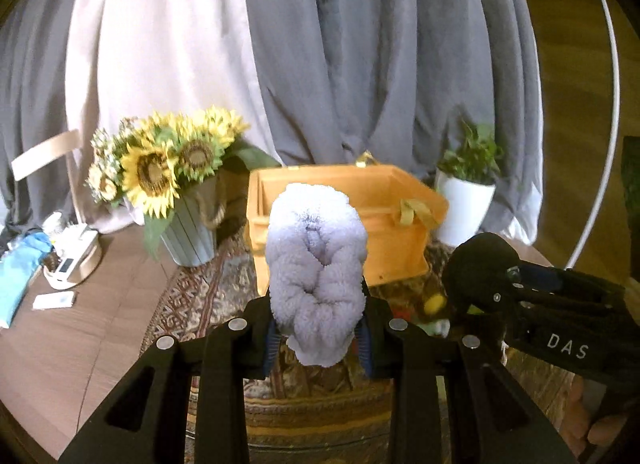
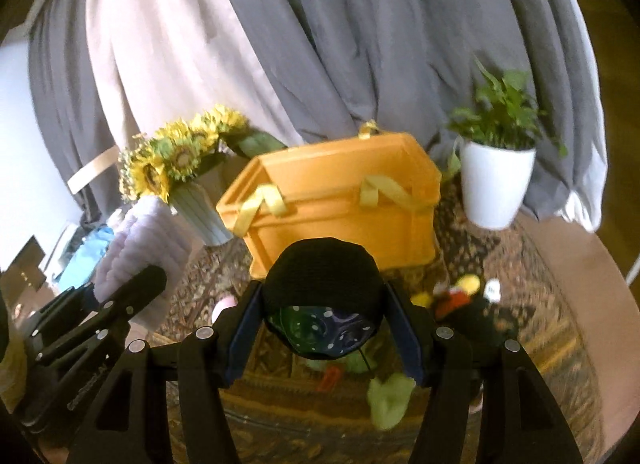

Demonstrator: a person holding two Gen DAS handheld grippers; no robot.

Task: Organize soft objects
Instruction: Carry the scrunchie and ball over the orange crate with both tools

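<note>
The left gripper (image 1: 318, 338) is clamped nearly closed on a fluffy lavender bundle (image 1: 316, 264), which stands up between its blue pads. At its three o'clock, the right gripper (image 2: 324, 338) grips a black knit item (image 2: 322, 276) with a dotted lining, jaws partly apart. The open orange box (image 2: 340, 200) sits at twelve o'clock on the patterned rug (image 1: 192, 296).

Each camera sits just behind its own gripper, looking forward and slightly down along the fingers. Both face the orange box (image 1: 360, 220) close ahead, with the curtains (image 1: 360, 64) behind. They share the sunflowers (image 2: 172, 160) and potted plant (image 2: 496, 184); each view catches the other gripper at its edge.
</note>
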